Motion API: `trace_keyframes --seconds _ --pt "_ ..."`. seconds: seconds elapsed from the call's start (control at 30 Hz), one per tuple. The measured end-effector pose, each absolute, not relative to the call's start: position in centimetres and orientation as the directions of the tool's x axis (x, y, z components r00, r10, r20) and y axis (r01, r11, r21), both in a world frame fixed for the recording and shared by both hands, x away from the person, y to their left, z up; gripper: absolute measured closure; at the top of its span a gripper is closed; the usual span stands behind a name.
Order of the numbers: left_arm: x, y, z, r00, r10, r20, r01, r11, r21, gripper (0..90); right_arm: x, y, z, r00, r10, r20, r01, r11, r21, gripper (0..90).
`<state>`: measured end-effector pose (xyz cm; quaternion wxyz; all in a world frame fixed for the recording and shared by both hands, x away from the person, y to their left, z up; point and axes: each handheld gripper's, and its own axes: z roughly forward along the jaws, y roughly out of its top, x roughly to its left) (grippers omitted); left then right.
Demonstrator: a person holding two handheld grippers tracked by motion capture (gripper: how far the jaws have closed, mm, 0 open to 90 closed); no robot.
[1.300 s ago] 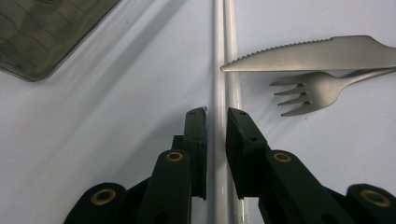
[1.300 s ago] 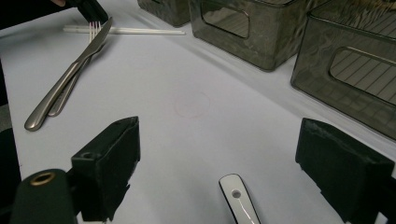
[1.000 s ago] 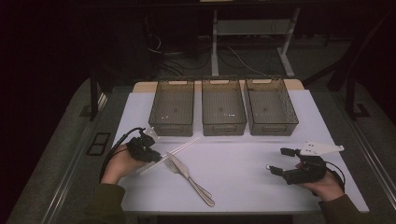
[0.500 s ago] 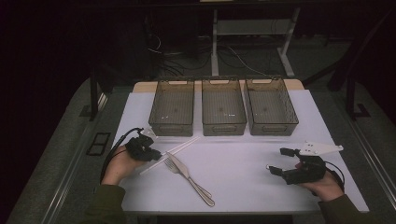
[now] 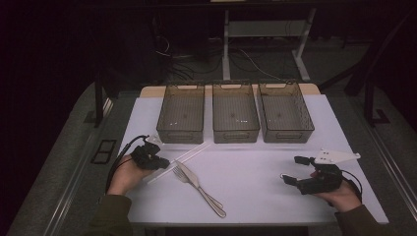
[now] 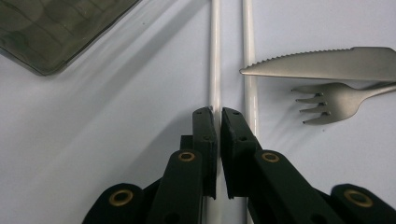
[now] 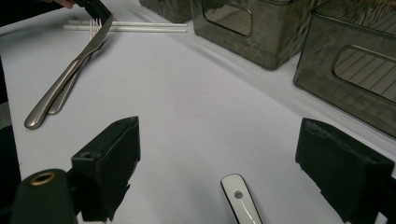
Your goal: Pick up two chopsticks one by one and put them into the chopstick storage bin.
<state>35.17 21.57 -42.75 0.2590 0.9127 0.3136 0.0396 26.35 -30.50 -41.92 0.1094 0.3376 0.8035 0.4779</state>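
Left gripper view: near ends of the two thin white plastic chopsticks (image 6: 215,56) hidden behind the black fingers (image 6: 205,140); whether the pads press the left stick cannot be told. Silver metal knife (image 6: 322,63) and silver metal fork (image 6: 334,100) cut off by right edge. Right gripper view: white glossy spoon handle (image 7: 240,198) cut off by bottom edge.

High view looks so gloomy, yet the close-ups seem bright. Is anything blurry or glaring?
High view: only the white tabletop is lit, dark all around, and it looks soft. Left gripper view: sharp, bright; the knife and fork cast soft shadows. Right gripper view: the near black jaws are slightly blurred; the smoky bins show wavy reflections.
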Motion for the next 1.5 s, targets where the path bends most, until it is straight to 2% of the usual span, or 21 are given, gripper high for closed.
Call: trace_keyframes --seconds 0.6,1.2,1.5 --pt "34.5 22.4 -41.0 0.803 0.588 -0.099 0.538 -0.643 0.544 84.4 26.4 -30.7 -41.9 -0.748 0.647 0.147 0.435 0.311 0.845 13.7" --pt "34.1 21.6 -39.2 0.821 0.562 -0.099 0.506 -0.637 0.581 84.3 26.4 -30.7 -41.8 -0.747 0.648 0.149 0.437 0.310 0.844 13.7" --pt "33.9 21.6 -37.8 0.817 0.568 -0.101 0.496 -0.601 0.627 84.3 26.4 -30.7 -41.8 -0.745 0.649 0.154 0.440 0.305 0.844 13.7"
